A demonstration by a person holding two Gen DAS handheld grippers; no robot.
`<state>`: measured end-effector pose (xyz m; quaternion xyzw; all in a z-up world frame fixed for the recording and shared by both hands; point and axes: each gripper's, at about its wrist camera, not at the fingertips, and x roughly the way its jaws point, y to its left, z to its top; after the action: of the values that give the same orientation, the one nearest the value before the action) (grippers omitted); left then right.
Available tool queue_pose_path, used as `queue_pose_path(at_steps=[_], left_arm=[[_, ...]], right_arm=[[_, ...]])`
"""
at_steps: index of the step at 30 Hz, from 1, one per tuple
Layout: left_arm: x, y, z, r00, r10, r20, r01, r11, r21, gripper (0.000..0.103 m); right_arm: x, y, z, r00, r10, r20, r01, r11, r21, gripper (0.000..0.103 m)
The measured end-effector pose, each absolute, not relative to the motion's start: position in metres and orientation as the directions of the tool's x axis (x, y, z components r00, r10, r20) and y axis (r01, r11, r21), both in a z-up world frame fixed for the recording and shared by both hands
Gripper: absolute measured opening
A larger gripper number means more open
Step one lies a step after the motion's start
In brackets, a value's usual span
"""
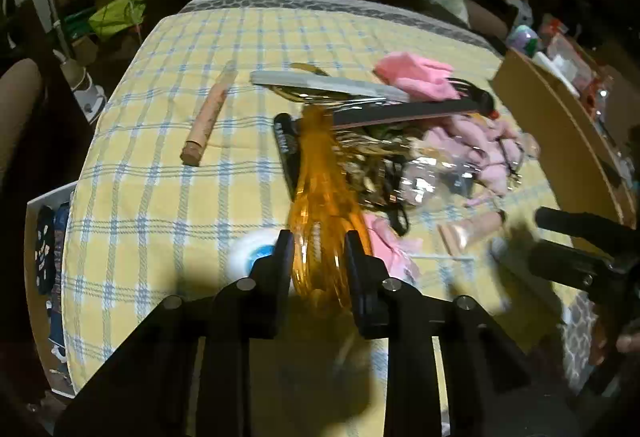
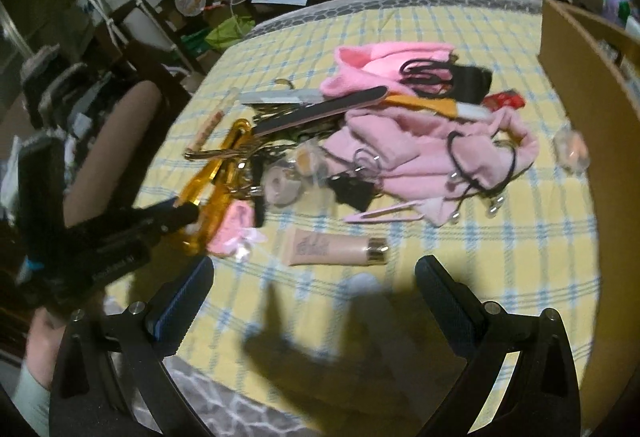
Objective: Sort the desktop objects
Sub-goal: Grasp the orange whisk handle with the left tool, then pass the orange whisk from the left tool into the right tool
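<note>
My left gripper [image 1: 318, 257] pinches an amber translucent hair clip [image 1: 320, 197], its two black fingers [image 1: 280, 261] pressed against the clip's sides while the clip's far end runs straight ahead of them into a tangled pile on the yellow plaid tablecloth [image 1: 168, 197]. Just left of the fingers, partly hidden, lies a round white item with a blue centre [image 1: 250, 251]; farther ahead and to the left rests a peach-coloured tube [image 1: 208, 115]. Beyond the clip's tip, a black nail file [image 1: 408, 113] and a grey one [image 1: 320, 83] cross the heap. My right gripper [image 2: 316, 303] hangs with its fingers [image 2: 444, 301] spread wide and nothing between them, above bare cloth. Directly ahead of them lies a beige cosmetic tube with a gold cap [image 2: 332, 247]; past it sits a pale pink cloth [image 2: 420, 153] strung with black hair ties [image 2: 480, 165]. A cardboard box [image 2: 592, 109] stands to the right of those fingers.
</note>
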<state>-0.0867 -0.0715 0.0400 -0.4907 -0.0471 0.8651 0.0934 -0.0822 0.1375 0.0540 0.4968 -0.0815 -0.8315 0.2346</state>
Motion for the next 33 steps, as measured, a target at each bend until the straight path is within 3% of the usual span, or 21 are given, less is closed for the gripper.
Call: queue_pose_path(at_steps=[1, 5, 9, 12, 14, 15, 16, 23, 26, 28, 31, 33], left_arm=[[-0.083, -0.069, 0.042, -0.496, 0.227, -0.838, -0.127, -0.974, -0.189, 0.012], [-0.068, -0.057, 0.043, -0.462, 0.266, -0.846, -0.155, -0.963, -0.219, 0.012], [-0.054, -0.04, 0.042, -0.442, 0.264, -0.857, -0.176, -0.963, -0.206, 0.012], [-0.051, -0.047, 0.05, -0.483, 0.238, -0.843, -0.135, -0.971, -0.197, 0.014], [-0.053, -0.061, 0.053, -0.502, 0.228, -0.834, -0.092, -0.973, -0.211, 0.035], [-0.055, -0.069, 0.053, -0.506, 0.233, -0.831, -0.068, -0.97, -0.232, 0.058], [-0.056, -0.078, 0.053, -0.512, 0.24, -0.825, -0.037, -0.966, -0.257, 0.069], [-0.062, -0.09, 0.032, -0.454, 0.332, -0.827, -0.018, -0.931, -0.363, 0.066], [-0.064, -0.077, 0.028, -0.43, 0.329, -0.841, -0.067, -0.94, -0.334, 0.054], [-0.067, -0.07, 0.025, -0.417, 0.329, -0.847, -0.088, -0.942, -0.322, 0.048], [-0.069, -0.066, 0.024, -0.404, 0.35, -0.845, -0.104, -0.936, -0.338, 0.037], [-0.072, -0.064, 0.024, -0.406, 0.346, -0.846, -0.115, -0.937, -0.329, 0.036]], right_arm=[[-0.082, 0.137, 0.054, -0.385, -0.49, -0.782, 0.305, -0.867, 0.393, 0.103], [-0.082, 0.137, 0.052, -0.338, -0.569, -0.75, 0.281, -0.821, 0.497, 0.101], [-0.084, 0.133, 0.045, -0.271, -0.629, -0.729, 0.257, -0.777, 0.575, 0.069], [-0.084, 0.129, 0.04, -0.25, -0.638, -0.729, 0.238, -0.77, 0.592, 0.066], [-0.084, 0.128, 0.04, -0.243, -0.652, -0.719, 0.229, -0.758, 0.61, 0.066], [-0.084, 0.127, 0.041, -0.241, -0.66, -0.711, 0.228, -0.751, 0.62, 0.066], [-0.084, 0.126, 0.041, -0.241, -0.665, -0.707, 0.229, -0.747, 0.624, 0.066], [-0.09, 0.11, 0.04, -0.232, -0.689, -0.687, 0.241, -0.725, 0.645, 0.066], [-0.094, 0.102, 0.033, -0.209, -0.706, -0.677, 0.233, -0.708, 0.667, 0.057], [-0.098, 0.1, 0.027, -0.198, -0.725, -0.66, 0.22, -0.689, 0.691, 0.045], [-0.105, 0.092, 0.021, -0.194, -0.74, -0.644, 0.223, -0.672, 0.706, 0.04], [-0.107, 0.085, 0.016, -0.171, -0.762, -0.625, 0.228, -0.647, 0.727, 0.04]])
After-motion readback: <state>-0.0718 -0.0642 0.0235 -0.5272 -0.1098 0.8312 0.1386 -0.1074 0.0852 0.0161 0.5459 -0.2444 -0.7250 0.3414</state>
